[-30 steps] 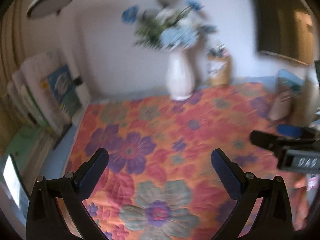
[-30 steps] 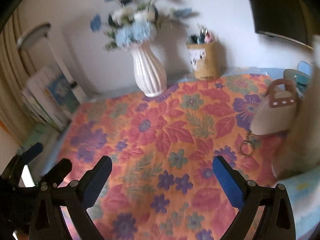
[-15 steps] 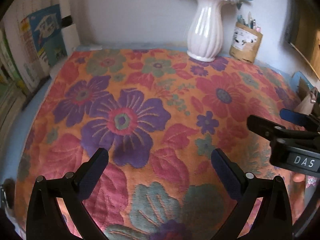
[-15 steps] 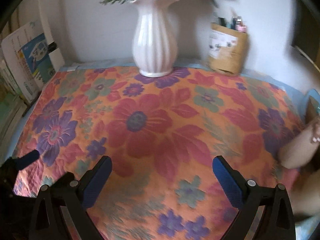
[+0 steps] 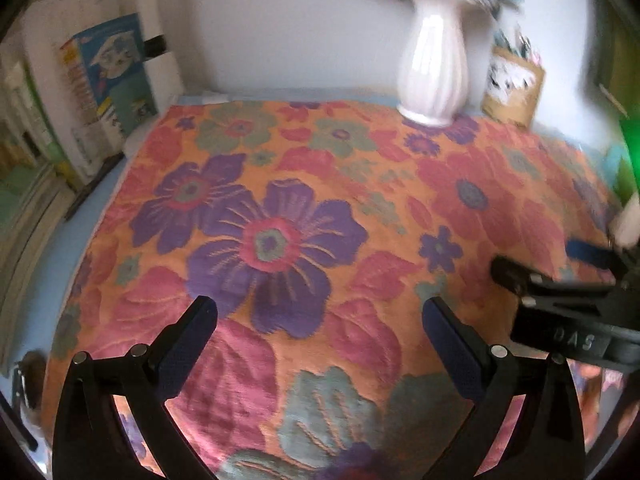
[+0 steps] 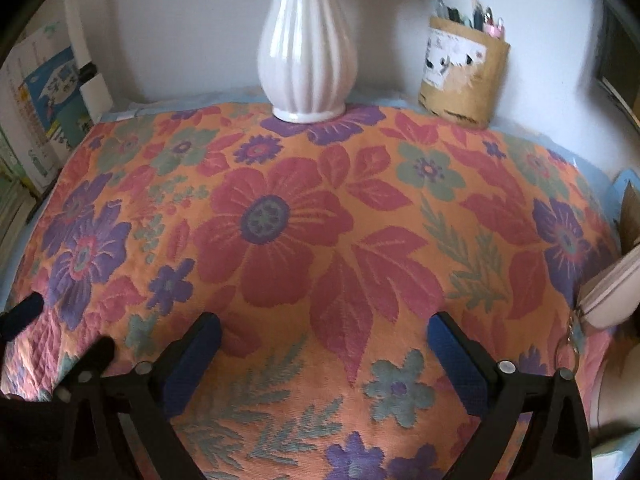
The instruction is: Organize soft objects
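An orange quilted cloth with large purple, red and green flowers (image 5: pixel 280 240) lies spread flat over the table; it also fills the right wrist view (image 6: pixel 280 232). My left gripper (image 5: pixel 320 316) is open and empty, low over the cloth's near left part. My right gripper (image 6: pixel 324 332) is open and empty, low over its near middle. The right gripper (image 5: pixel 560 288) shows at the right edge of the left wrist view, and the left gripper's fingertips (image 6: pixel 24 312) show at the left edge of the right wrist view. A small cream purse with a key ring (image 6: pixel 612 300) lies on the cloth's right edge.
A white ribbed vase with blue flowers (image 6: pixel 308 48) stands at the back edge of the cloth, a brown pen holder (image 6: pixel 464 76) to its right. Books and boxes (image 5: pixel 104 84) lean against the wall at the left. A white wall is behind.
Both grippers have tilted down and come lower and closer over the cloth. The vase now looms larger at the top. Both stay open and empty.
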